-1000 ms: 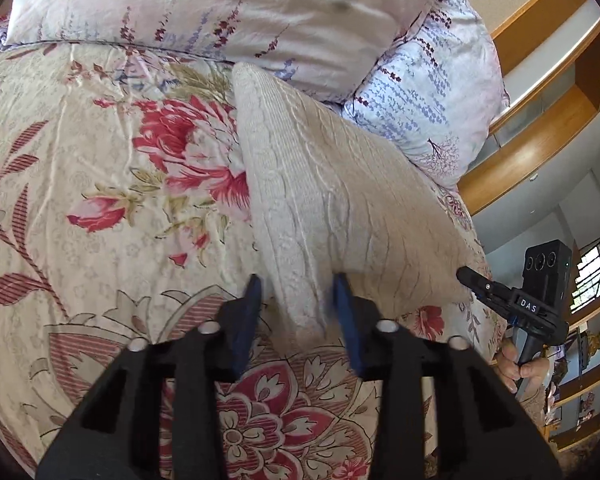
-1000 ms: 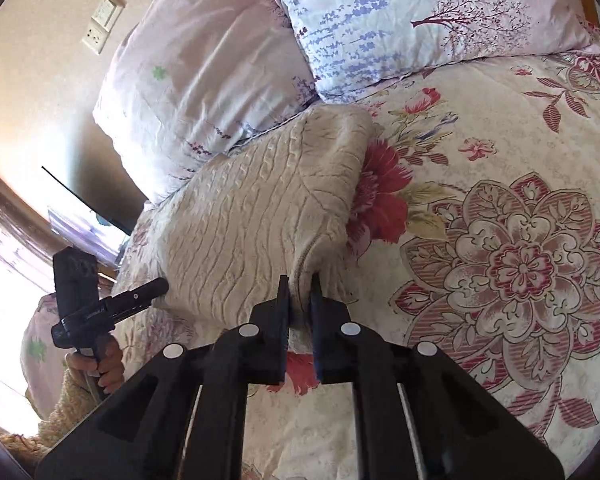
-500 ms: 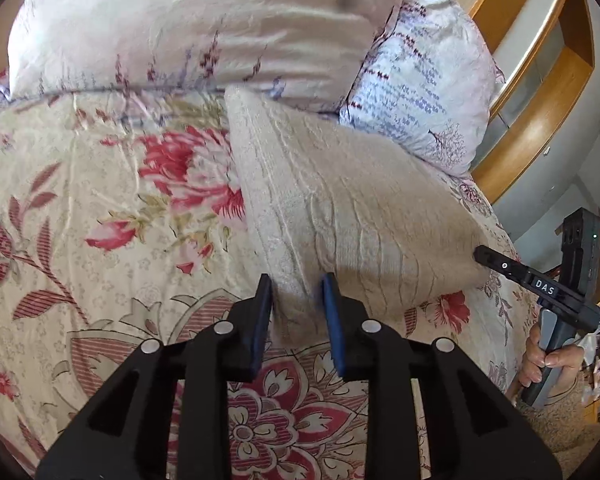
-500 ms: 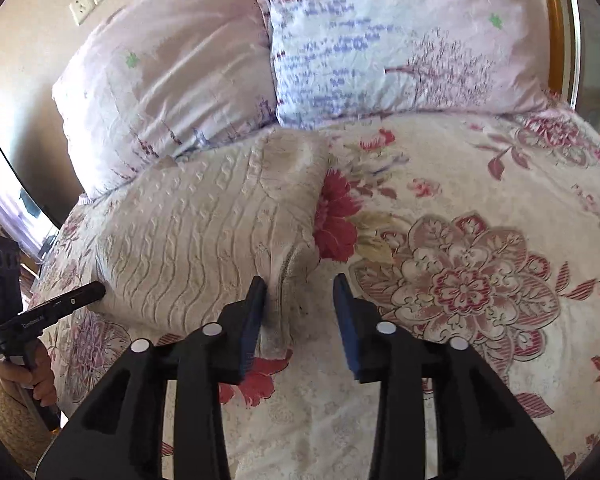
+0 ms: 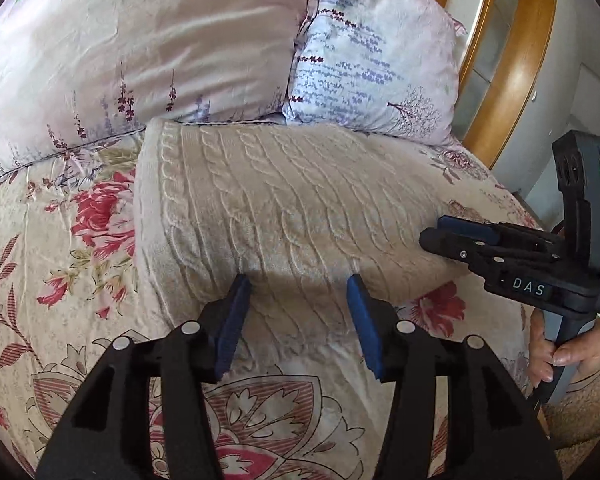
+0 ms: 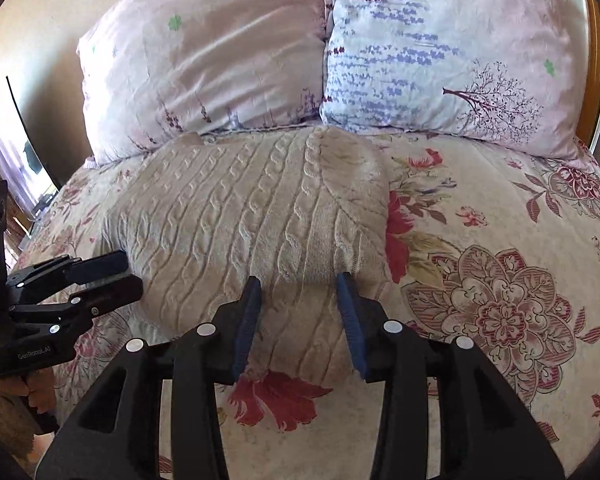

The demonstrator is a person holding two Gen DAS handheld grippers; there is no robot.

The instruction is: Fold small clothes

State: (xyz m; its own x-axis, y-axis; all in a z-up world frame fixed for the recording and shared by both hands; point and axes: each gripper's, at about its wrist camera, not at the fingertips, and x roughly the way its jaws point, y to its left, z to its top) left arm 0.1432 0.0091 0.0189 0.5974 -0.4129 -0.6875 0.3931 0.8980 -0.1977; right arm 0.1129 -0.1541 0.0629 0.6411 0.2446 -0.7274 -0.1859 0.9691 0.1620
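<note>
A cream cable-knit sweater [image 5: 284, 208] lies folded flat on the floral bedspread [image 5: 52, 264], its far edge near the pillows. It also shows in the right wrist view [image 6: 240, 216]. My left gripper [image 5: 298, 292] is open and empty, its blue pads just above the sweater's near edge. My right gripper [image 6: 298, 288] is open and empty over the sweater's near right part. Each gripper shows in the other's view: the right one [image 5: 452, 236] at the sweater's right end, the left one [image 6: 116, 272] at its left end.
Two pillows [image 6: 220, 60] [image 6: 452, 48] lean at the head of the bed behind the sweater. A wooden headboard and shelf [image 5: 512, 80] stand at the right. The bedspread [image 6: 500, 280] stretches wide to the right of the sweater.
Both grippers have opened and let go of the sweater. It now lies flat on the bed, and both grippers have drawn back slightly toward its near edge.
</note>
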